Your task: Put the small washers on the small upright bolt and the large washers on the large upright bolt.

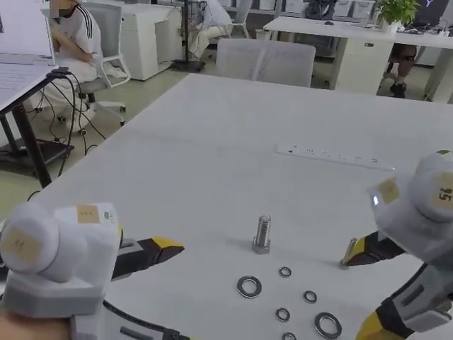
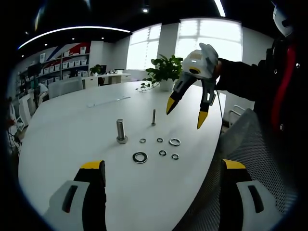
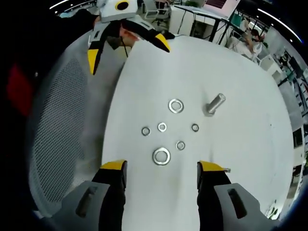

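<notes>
Open-plan office; a white worktable [image 1: 212, 142] with a power strip [image 1: 333, 156] toward its far side. The large upright bolt [image 1: 262, 235] stands head-down near the middle of the table. The small upright bolt [image 1: 348, 253] stands apart to its right, just beside one jaw tip of the right gripper [image 2: 184, 119].

Six washers lie flat and loose on the near side of the bolts: two large washers [image 1: 249, 286] and four small washers [image 1: 285, 271]. None sits on either bolt.

The right gripper is raised above the table, jaws apart, nothing held. The left gripper [image 3: 127, 52] has its jaws spread wide, nothing held.

Assessment: the task is at its opening step, with the first pick-up not yet made. The next move calls for lowering one gripper onto a single washer and closing across its rim. The washers are thin and flat, so a slip is likely. Care is needed round the small bolt, which looks easy to topple.
</notes>
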`<act>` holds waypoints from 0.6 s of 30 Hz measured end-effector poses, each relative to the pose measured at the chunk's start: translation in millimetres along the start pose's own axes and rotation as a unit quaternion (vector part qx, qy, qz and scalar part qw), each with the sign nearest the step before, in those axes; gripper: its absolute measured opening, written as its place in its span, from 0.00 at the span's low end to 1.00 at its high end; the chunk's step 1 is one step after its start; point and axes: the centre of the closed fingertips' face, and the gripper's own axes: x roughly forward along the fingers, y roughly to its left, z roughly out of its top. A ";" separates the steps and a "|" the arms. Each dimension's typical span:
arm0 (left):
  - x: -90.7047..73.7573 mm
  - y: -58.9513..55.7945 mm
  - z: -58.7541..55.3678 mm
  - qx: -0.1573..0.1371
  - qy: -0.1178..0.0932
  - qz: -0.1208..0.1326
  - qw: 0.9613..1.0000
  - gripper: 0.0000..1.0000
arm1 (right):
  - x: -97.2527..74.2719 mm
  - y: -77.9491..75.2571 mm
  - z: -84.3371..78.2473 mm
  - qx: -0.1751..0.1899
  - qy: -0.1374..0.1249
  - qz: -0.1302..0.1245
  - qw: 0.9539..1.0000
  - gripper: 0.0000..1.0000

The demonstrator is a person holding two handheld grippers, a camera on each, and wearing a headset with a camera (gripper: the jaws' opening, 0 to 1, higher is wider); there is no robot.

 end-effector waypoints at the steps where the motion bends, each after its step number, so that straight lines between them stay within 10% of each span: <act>1: 0.3 0.1 0.1 0.000 0.000 0.000 1.000 1.00 | 3.0 1.6 -0.8 0.001 0.005 0.008 1.000 0.56; 18: 1.4 -0.9 2.1 -0.001 -0.007 0.000 1.000 0.98 | 43.4 2.1 -7.4 -0.011 0.065 0.039 0.997 0.38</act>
